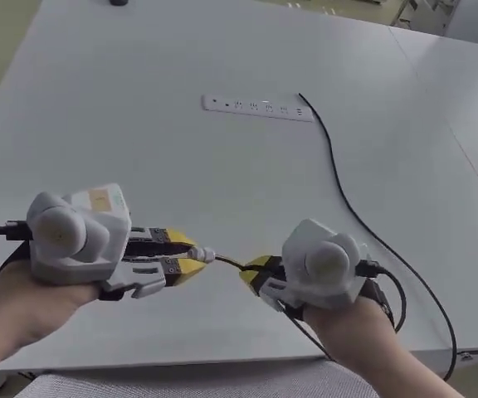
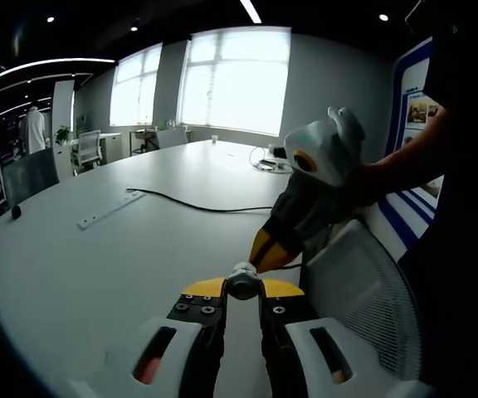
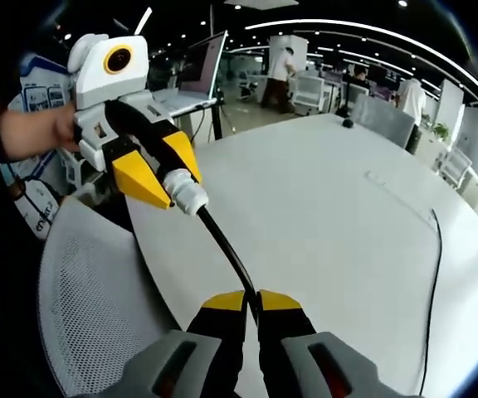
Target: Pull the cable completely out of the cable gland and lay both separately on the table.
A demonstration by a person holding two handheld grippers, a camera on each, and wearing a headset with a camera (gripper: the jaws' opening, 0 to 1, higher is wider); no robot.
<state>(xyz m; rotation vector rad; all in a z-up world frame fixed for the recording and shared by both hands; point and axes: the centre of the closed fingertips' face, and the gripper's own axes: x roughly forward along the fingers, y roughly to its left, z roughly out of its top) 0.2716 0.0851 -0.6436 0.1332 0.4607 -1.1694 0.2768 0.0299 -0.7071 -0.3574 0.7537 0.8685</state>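
Head view looks down on the white table [image 1: 222, 166]. A power strip [image 1: 258, 108] lies toward the far edge, and a black cord [image 1: 348, 203] trails from it off the right edge. Above the near edge, the left hand-held gripper [image 1: 191, 255] and the right hand-held gripper [image 1: 251, 274] face each other with their tips close together. The left one's jaws are clamped on the cable gland [image 1: 205, 254], held in the air. In the right gripper view, that gripper's own jaws are pinched on the thin black cable [image 3: 226, 249], near the gland. A short stretch of cable spans between the two, and its end sits inside the gland.

The pulling step looks to be in hand, and neither part lies on the table yet. The next move calls for holding the gland firm and drawing the right hand-held gripper straight away along the cable's line until the end slips free.
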